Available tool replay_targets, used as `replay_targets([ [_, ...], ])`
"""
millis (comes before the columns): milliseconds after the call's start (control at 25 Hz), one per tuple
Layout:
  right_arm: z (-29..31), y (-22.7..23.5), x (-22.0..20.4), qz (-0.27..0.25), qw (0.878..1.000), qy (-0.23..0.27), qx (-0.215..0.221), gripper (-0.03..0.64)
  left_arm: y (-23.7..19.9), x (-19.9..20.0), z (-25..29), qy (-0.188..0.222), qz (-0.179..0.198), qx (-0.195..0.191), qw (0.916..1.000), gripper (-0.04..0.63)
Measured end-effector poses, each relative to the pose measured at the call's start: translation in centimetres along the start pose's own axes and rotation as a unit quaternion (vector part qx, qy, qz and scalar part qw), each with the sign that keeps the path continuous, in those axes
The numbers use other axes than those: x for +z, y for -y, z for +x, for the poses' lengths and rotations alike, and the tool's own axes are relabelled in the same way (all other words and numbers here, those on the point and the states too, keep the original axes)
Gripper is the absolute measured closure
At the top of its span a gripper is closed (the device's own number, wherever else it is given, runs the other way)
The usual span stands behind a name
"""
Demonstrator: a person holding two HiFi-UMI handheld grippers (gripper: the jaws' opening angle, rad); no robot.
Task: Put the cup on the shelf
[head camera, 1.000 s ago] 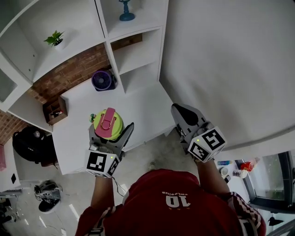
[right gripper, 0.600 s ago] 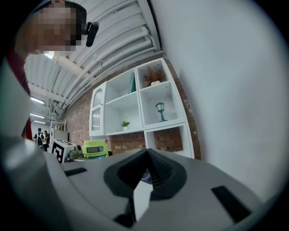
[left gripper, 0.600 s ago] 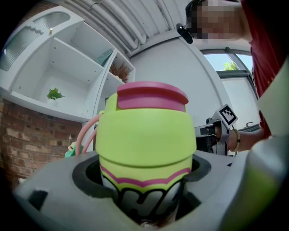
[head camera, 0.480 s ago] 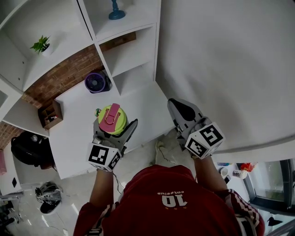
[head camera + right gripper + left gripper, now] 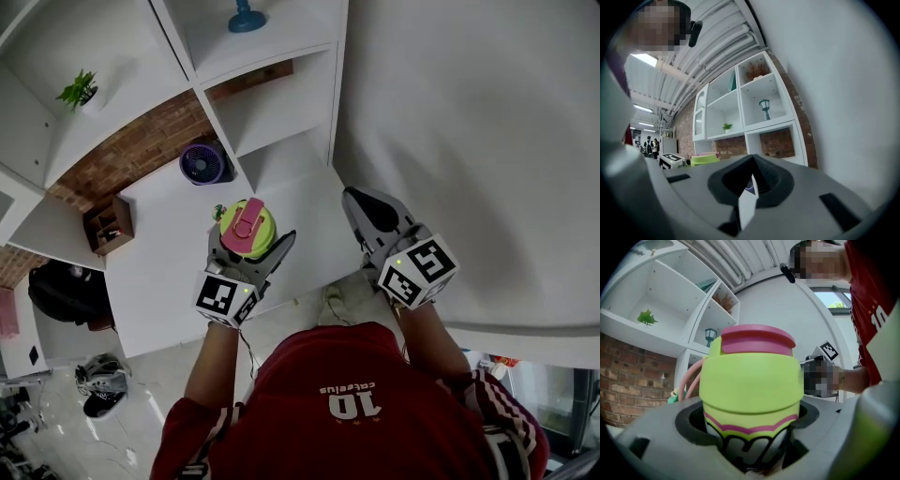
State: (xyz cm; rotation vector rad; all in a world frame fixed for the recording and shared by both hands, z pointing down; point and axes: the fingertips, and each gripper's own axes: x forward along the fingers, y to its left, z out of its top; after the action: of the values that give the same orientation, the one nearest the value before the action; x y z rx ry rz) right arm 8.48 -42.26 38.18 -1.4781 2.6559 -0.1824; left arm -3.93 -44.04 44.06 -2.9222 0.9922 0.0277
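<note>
Plainly, the cup (image 5: 247,225) is not on the shelf (image 5: 323,84) yet: it is upright in the left gripper (image 5: 248,247), over the white desk (image 5: 159,272) and short of the shelf's lower cubbies. The left gripper view shows the jaws clamped on the cup's patterned lower body, just under the wide lime lid with its pink flip-top. A pink strap loops off the cup's left side in that view. The right gripper (image 5: 366,211) hangs off to the side over the desk's edge with its jaws pressed together on nothing, so it gives the cup no support. The main risk, as I judge it, comes from the low grip. The bulky lid sits well above the contact line, so a quick swing toward a cubby could rock the cup between the jaws or let it slide. Entry into the cubby is the second risk (which cubby is meant, I cannot tell). The tall lid could knock the board above the opening, or the strap could catch on a divider, and either could twist the cup out of true. Releasing it while tilted, or too near the shelf lip, could topple it back onto the desk. The purple fan (image 5: 204,162) stands just beside the nearest opening, and a wide sweep on that side might clip it.
</note>
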Motion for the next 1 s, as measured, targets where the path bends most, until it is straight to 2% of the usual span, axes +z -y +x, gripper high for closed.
replay_targets([
  [200,2.2,1.0,-1.6,-0.008,1.0,-0.018,0.019,0.612,-1.9,-2.9,1.7,-0.002,-0.026,0.002,0.9997,0.161],
  [440,4.1,2.0,-4.0,0.003,0.999,-0.036,0.029,0.612,-4.0,-8.0,4.0,-0.057,-0.019,0.011,0.9981,0.161],
  [600,4.9,3.3,-5.5,0.009,0.998,-0.05,0.024,0.612,-5.2,-10.6,5.5,-0.078,-0.02,0.006,0.9968,0.161],
  [1000,6.2,6.8,-7.6,0.031,0.997,-0.07,0.011,0.612,-6.9,-15.0,10.6,-0.092,-0.022,-0.004,0.9955,0.161],
])
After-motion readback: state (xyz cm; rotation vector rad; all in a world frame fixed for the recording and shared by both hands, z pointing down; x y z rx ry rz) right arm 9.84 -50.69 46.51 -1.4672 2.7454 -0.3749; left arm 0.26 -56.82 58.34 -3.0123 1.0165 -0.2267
